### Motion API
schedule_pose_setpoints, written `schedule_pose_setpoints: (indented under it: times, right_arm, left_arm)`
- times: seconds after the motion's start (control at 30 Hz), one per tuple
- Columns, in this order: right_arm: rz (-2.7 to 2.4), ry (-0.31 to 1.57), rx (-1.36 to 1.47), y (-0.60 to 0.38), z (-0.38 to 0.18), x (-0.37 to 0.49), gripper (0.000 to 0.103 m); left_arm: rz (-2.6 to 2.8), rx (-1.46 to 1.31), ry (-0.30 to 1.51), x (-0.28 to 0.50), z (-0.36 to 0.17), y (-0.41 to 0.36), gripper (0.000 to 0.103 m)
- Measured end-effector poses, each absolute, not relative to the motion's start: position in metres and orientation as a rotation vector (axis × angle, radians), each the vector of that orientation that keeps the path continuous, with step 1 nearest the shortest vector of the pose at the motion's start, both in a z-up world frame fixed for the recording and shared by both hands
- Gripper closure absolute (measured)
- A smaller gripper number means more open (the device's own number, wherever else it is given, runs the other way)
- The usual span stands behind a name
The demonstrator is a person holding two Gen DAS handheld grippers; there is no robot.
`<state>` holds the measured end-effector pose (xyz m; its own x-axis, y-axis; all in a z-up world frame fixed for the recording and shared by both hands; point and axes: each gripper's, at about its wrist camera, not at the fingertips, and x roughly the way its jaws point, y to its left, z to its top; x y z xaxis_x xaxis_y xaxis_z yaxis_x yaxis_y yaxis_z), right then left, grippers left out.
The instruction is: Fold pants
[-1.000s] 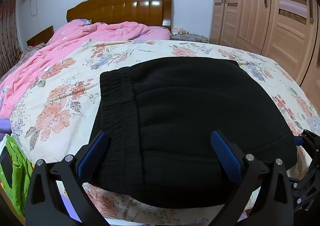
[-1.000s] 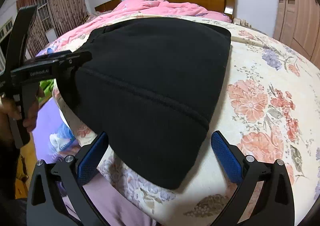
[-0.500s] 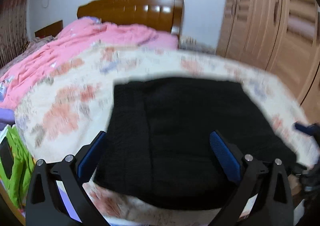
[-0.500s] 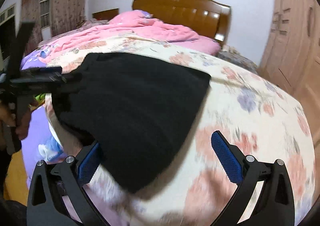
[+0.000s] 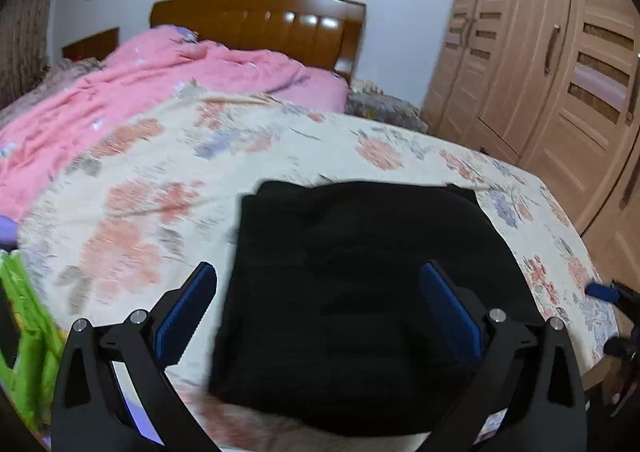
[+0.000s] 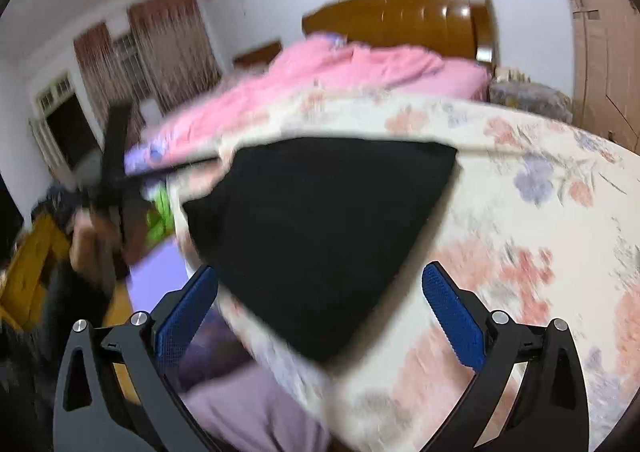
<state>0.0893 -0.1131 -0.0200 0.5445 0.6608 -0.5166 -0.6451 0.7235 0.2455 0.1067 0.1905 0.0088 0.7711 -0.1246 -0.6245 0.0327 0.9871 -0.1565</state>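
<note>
The black pants (image 5: 360, 292) lie folded into a compact rectangle near the foot edge of the floral bedspread (image 5: 168, 180). They also show in the right wrist view (image 6: 320, 228). My left gripper (image 5: 318, 312) is open and empty, held above and behind the pants. My right gripper (image 6: 320, 308) is open and empty, off the near right corner of the pants. The right gripper's blue tip shows at the right edge of the left wrist view (image 5: 604, 290). The left gripper and the hand holding it appear blurred at the left of the right wrist view (image 6: 108, 188).
A pink quilt (image 5: 140, 84) lies at the head of the bed before a wooden headboard (image 5: 260, 24). Wardrobe doors (image 5: 560, 64) stand to the right. A green item (image 5: 24, 332) lies off the bed's left edge. Curtains and a window (image 6: 132, 64) are at the left.
Both grippers have pulled back and risen away from the pants, so the folded pants look smaller and farther. Both stay open. The views are motion blurred.
</note>
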Motion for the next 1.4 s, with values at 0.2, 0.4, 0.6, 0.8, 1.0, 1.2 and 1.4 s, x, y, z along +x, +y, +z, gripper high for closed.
schedule_pose_setpoints:
  times: [0.2, 0.4, 0.6, 0.8, 1.0, 1.2, 1.4]
  right_arm:
    - [1.038, 0.689, -0.092, -0.045, -0.051, 0.073, 0.004]
    - [1.101, 0.775, -0.005, -0.062, -0.07, 0.08, 0.004]
    - [1.004, 0.628, -0.06, -0.083, -0.025, 0.092, 0.005]
    - [0.904, 0.776, 0.101, -0.067, -0.024, 0.23, 0.004]
    - [0.829, 0.823, 0.073, -0.062, -0.045, 0.297, 0.006]
    - [0.768, 0.746, 0.292, -0.105, -0.037, 0.271, 0.006]
    - [0.548, 0.58, 0.217, -0.149, -0.016, 0.164, 0.005]
  left_arm:
    - [-0.01, -0.072, 0.822, 0.129, -0.038, 0.187, 0.001]
    - [-0.038, -0.119, 0.809, 0.125, -0.037, 0.199, 0.001]
    - [-0.097, -0.119, 0.683, 0.135, 0.018, 0.186, 0.002]
    - [-0.25, -0.23, 0.817, 0.217, 0.006, 0.17, 0.002]
    - [-0.292, -0.38, 0.819, 0.227, -0.018, 0.197, 0.002]
    - [-0.287, -0.344, 0.804, 0.225, -0.019, 0.19, 0.002]
    - [-0.185, -0.353, 0.674, 0.184, 0.004, 0.201, 0.002]
